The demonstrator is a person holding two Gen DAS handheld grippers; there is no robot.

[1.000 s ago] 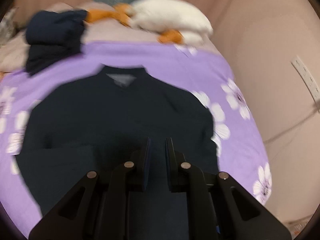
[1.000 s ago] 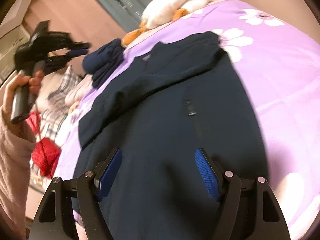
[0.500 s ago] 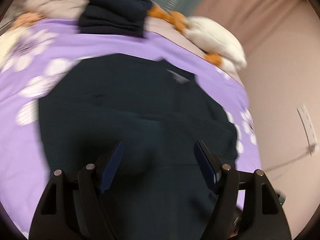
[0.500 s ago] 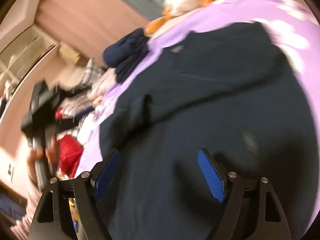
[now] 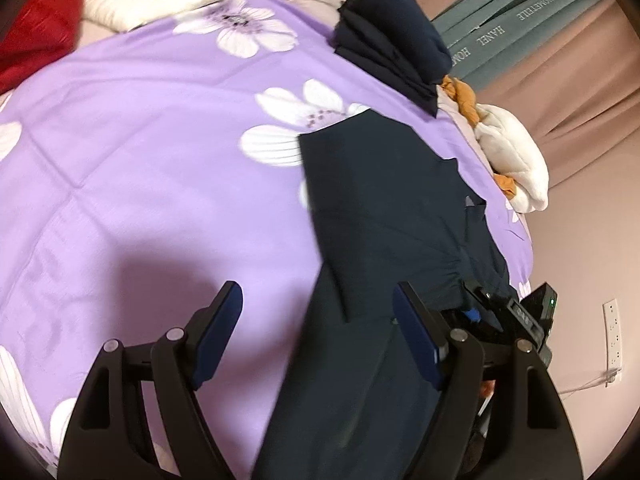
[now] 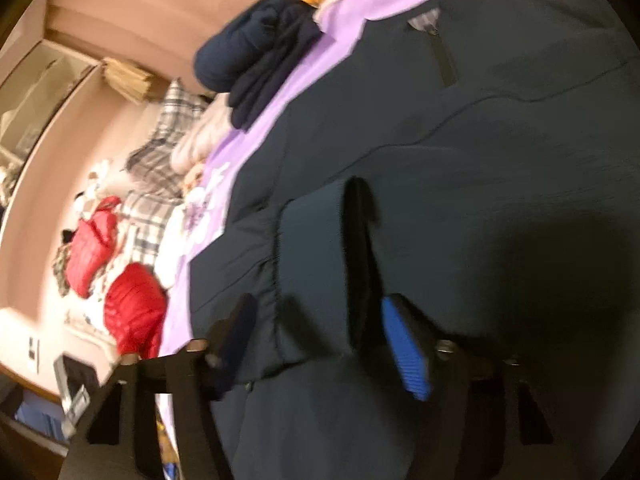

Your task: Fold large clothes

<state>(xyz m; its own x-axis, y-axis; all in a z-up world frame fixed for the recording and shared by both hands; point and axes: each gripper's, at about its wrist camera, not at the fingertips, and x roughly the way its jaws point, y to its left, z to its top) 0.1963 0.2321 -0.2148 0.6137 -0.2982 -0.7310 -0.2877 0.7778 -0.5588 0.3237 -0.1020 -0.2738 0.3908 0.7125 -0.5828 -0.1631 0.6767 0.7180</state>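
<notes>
The purple floral bed cover (image 5: 140, 152) carries the dark navy garment (image 5: 392, 216) along its wall-side half, a sleeve already laid across the body; wide bare cover lies on the other side, while the wall side leaves little room; a stack of folded dark clothes (image 5: 392, 40) sits near the collar end; the right hand-held gripper (image 6: 316, 332) is closing around the ribbed cuff (image 6: 316, 256), not yet pinching, so it may grab a body layer too and drag the fold askew; the left hand-held gripper (image 5: 316, 332), still widening and empty, straddles the garment's edge
</notes>
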